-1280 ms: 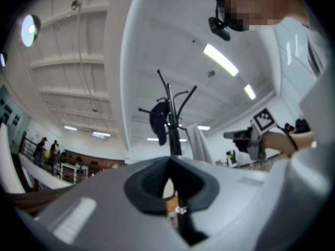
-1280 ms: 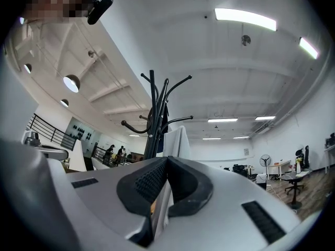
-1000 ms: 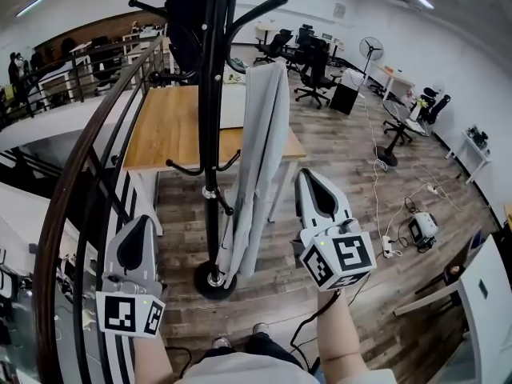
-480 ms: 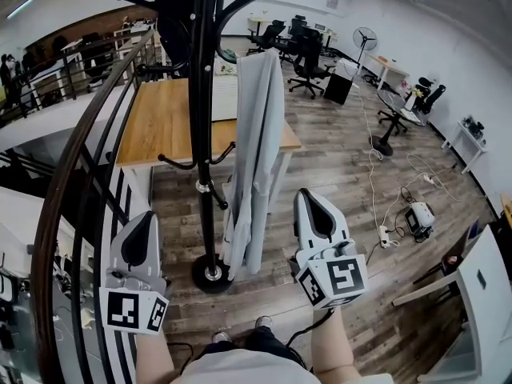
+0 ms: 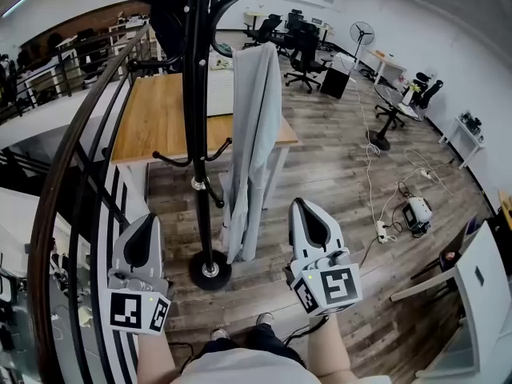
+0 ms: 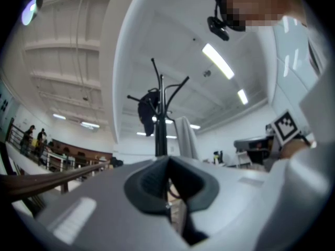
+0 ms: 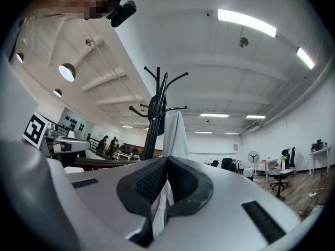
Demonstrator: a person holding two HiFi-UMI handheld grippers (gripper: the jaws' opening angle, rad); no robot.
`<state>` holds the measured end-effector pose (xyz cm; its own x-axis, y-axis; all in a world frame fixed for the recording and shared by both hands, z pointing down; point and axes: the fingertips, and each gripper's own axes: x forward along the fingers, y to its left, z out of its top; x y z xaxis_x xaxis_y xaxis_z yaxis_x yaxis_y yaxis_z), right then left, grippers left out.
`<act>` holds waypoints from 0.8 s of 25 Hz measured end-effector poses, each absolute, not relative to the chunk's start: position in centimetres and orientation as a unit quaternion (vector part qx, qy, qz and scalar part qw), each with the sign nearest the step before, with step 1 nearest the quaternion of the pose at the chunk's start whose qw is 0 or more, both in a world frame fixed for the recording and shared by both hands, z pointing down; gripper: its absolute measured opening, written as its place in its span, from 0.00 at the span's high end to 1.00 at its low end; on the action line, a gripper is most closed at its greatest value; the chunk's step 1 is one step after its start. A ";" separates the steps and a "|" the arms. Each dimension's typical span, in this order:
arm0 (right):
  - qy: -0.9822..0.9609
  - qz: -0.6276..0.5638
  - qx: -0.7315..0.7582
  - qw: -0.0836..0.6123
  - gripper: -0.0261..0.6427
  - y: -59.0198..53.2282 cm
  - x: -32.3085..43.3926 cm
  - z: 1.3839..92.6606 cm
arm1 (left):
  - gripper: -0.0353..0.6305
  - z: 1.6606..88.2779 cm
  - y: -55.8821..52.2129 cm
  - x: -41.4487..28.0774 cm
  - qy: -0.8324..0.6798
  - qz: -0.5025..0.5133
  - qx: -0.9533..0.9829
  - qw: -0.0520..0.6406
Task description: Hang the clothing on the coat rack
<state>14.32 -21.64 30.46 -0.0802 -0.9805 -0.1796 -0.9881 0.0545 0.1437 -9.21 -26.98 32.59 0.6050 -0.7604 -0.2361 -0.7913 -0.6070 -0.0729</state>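
The left claw [image 6: 167, 160] has its jaws pressed together at the tips, with nothing pinched between them. The right claw [image 7: 167, 160] is closed the same way and is also empty. Both claws are held low in front of the person, apart from the one black coat rack [image 5: 196, 134]. One pale grey garment [image 5: 254, 134] hangs from a rack hook, draping down just right of the pole. One dark item [image 5: 166, 6] hangs near the rack's top. One wooden counter [image 5: 156, 122] stands behind.
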 end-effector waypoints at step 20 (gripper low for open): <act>0.728 0.104 -0.677 0.021 0.96 -22.1 14.5 30.9 | 0.94 33.0 -27.4 -8.9 0.440 0.088 -0.890 0.078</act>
<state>14.52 -22.08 30.91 -0.0831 -0.9815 -0.1722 -0.9904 0.0623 0.1231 -8.86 -27.40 33.04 0.5979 -0.7693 -0.2250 -0.7967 -0.6013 -0.0614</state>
